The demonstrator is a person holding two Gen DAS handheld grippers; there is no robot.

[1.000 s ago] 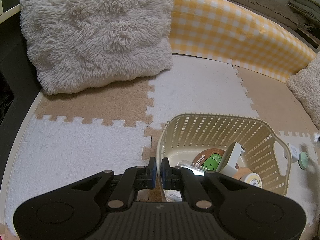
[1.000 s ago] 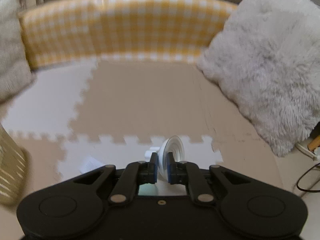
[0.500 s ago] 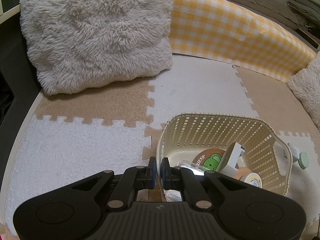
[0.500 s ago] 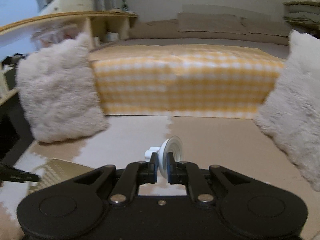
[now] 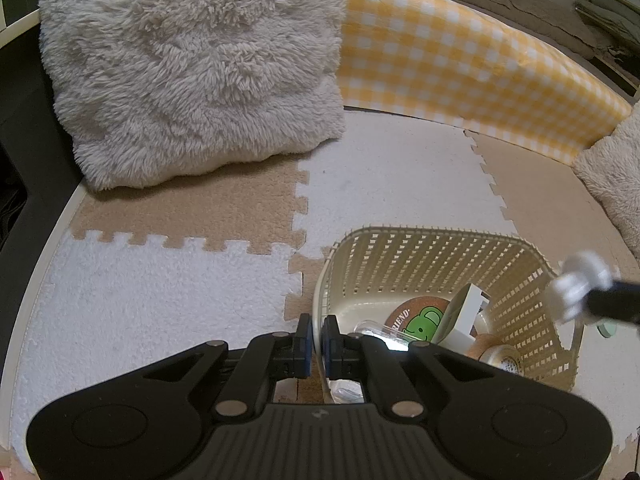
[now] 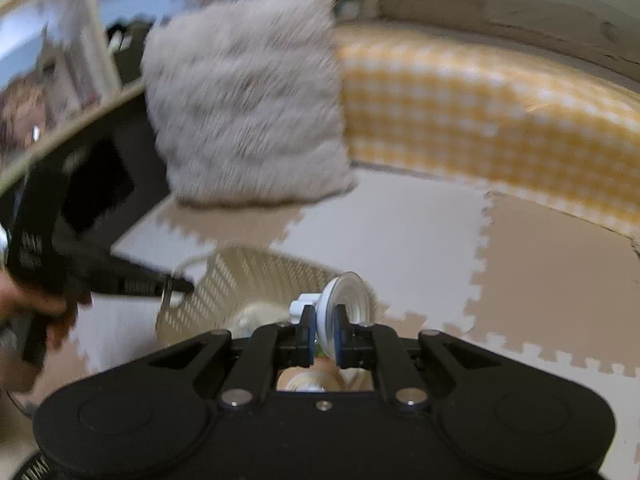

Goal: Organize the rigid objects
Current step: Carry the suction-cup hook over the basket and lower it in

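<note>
R gripper clamps suction cup over basket; L gripper pinches basket rim. Drop-off step, I'd say; next: lower cup inside basket, then release.

Basket on mat, cushion behind.

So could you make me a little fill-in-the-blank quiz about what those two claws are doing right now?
1. The left claw is clamped on the rim of the cream ____.
2. The right claw grips a white suction ____.
3. Inside the basket lies a round coaster showing a ____ cartoon animal.
4. The bolster behind the mats has a yellow-and-white ____ pattern.

Missing words: basket; cup; green; checked
</note>
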